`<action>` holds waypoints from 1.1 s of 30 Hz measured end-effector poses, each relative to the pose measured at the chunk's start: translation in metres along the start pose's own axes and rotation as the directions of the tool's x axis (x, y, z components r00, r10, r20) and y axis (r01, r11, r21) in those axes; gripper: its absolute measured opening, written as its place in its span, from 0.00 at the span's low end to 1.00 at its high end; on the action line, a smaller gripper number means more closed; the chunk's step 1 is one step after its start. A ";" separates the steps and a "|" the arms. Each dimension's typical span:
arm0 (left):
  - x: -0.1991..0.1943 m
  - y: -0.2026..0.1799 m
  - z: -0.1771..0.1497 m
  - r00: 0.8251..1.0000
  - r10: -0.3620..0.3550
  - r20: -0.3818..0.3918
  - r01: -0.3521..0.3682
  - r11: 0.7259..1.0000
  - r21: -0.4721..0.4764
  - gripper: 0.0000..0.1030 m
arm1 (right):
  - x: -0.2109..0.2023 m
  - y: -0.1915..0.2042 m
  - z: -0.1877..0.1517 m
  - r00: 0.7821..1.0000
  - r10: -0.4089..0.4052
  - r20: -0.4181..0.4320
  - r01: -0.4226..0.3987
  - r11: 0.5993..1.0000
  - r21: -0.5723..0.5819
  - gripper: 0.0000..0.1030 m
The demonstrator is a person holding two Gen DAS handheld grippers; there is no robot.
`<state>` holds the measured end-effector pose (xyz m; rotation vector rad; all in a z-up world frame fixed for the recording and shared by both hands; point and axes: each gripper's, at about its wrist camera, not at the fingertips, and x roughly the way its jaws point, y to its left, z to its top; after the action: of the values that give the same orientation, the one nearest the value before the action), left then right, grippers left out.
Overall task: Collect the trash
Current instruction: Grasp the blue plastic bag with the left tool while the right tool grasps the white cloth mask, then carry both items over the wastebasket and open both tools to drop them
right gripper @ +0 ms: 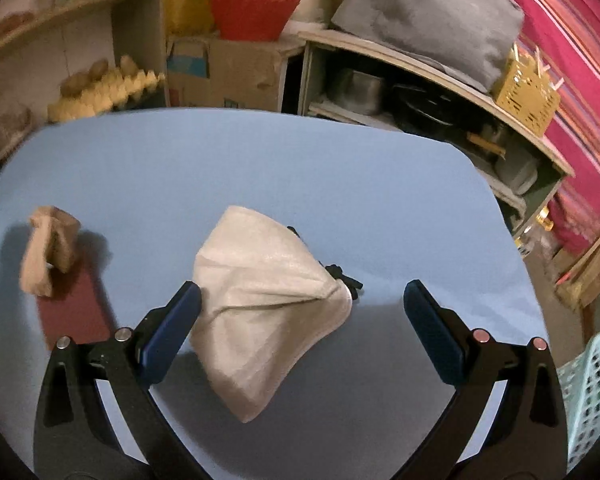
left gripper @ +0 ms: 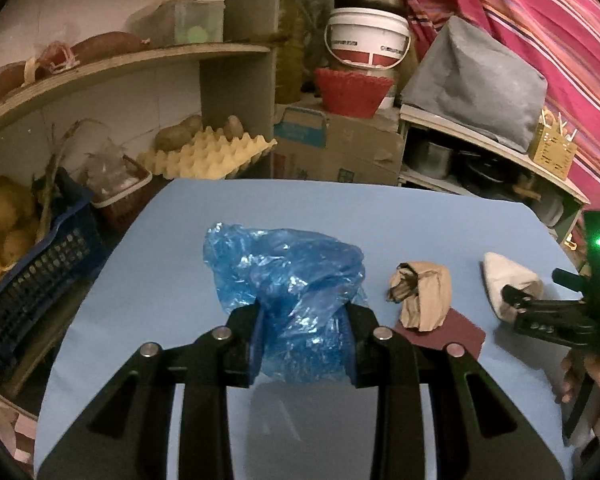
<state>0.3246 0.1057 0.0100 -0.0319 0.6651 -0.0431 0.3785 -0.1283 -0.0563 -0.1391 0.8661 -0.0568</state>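
Observation:
My left gripper (left gripper: 304,320) is shut on a crumpled blue plastic bag (left gripper: 288,276), which bulges up between the pads above the light blue table (left gripper: 172,280). To its right lies a crumpled brown paper wad (left gripper: 422,296) on a dark red card (left gripper: 448,336). Further right sits a white folded sack (right gripper: 260,300) with a black tie at its tip. My right gripper (right gripper: 300,312) stands open around that sack, the left pad close to its edge, the right pad well apart. The right gripper (left gripper: 540,312) also shows in the left wrist view, by the sack (left gripper: 508,280).
Shelves with an egg tray (left gripper: 208,156), a blue crate (left gripper: 32,280) and a cardboard box (left gripper: 336,148) ring the table's far side. A low shelf of pots (right gripper: 420,100) stands at the right. A pale green basket (right gripper: 588,396) is at the right table edge. A hand (left gripper: 596,380) holds the right tool.

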 end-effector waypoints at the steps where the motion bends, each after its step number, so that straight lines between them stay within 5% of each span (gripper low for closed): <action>1: -0.001 -0.001 0.001 1.000 0.001 0.005 -0.001 1.000 0.008 0.31 | 0.004 0.000 -0.001 1.000 0.002 -0.015 -0.002 1.000 -0.008 0.96; 6: -0.004 -0.004 0.006 0.999 -0.033 0.016 0.033 0.999 -0.013 0.31 | 0.011 -0.004 -0.006 0.998 0.049 -0.035 -0.049 0.999 0.013 0.87; 9: -0.008 -0.006 0.007 0.999 -0.043 0.024 0.043 0.999 -0.015 0.31 | 0.009 -0.004 -0.006 0.992 0.120 -0.045 -0.119 0.992 0.029 0.67; 17: -0.017 -0.006 0.011 0.997 -0.060 0.045 0.061 0.998 -0.025 0.31 | -0.017 -0.008 -0.020 0.996 0.089 0.009 -0.090 0.996 0.024 0.45; 33: -0.025 -0.030 -0.003 0.995 -0.090 0.044 0.089 0.995 0.037 0.31 | -0.112 -0.151 -0.103 0.994 -0.043 0.101 0.021 0.978 0.209 0.41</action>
<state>0.3023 0.0765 0.0239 -0.0287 0.6165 -0.1399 0.2285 -0.2760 -0.0154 0.0403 0.7482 -0.1683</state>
